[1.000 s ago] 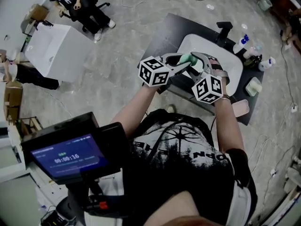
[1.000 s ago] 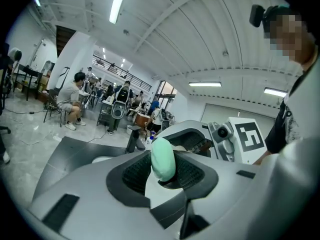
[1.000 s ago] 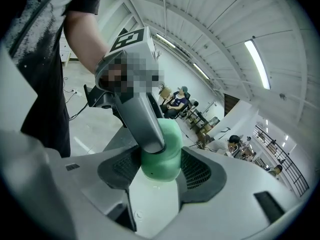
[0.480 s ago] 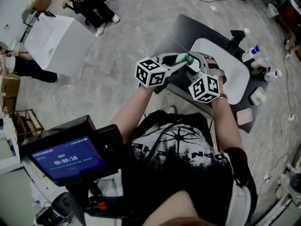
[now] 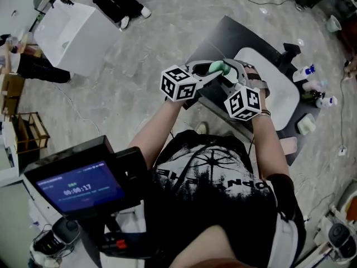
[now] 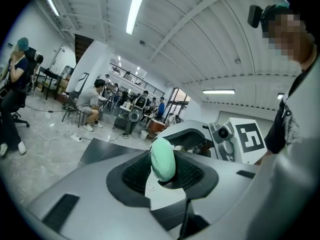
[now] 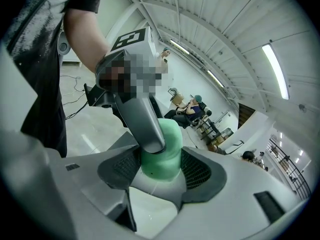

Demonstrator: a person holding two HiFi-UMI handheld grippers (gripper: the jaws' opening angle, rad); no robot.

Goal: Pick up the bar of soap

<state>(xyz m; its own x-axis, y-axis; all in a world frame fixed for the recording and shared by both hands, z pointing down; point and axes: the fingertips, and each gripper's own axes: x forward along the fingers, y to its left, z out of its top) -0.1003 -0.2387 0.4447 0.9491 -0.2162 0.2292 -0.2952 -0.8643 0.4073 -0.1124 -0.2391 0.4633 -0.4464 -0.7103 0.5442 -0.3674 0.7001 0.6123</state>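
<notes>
Grey marbled floor, open workshop hall.

Head view: dark tabletop carrying a white sink basin; small bottles on the basin's far side. White box on the floor, well apart from the tabletop. Two forearms reach forward. Left tool and right tool meet tip to tip over the tabletop's near edge, just beside the basin. Bar of soap, pale green, held in the air between the two tips, clear of the tabletop.

Left gripper view: left tool clamped on the bar of soap. The bar stands upright and edge-on between the black ribbed pads. Right tool comes in from beyond the bar, its marker cube to the right. Background: seated people, strip lights on the ceiling.

Right gripper view: right tool clamped on the bar of soap. The bar's broad face is toward the camera, its sides against both ribbed pads. One grey finger of the left tool lies down across that face.
</notes>
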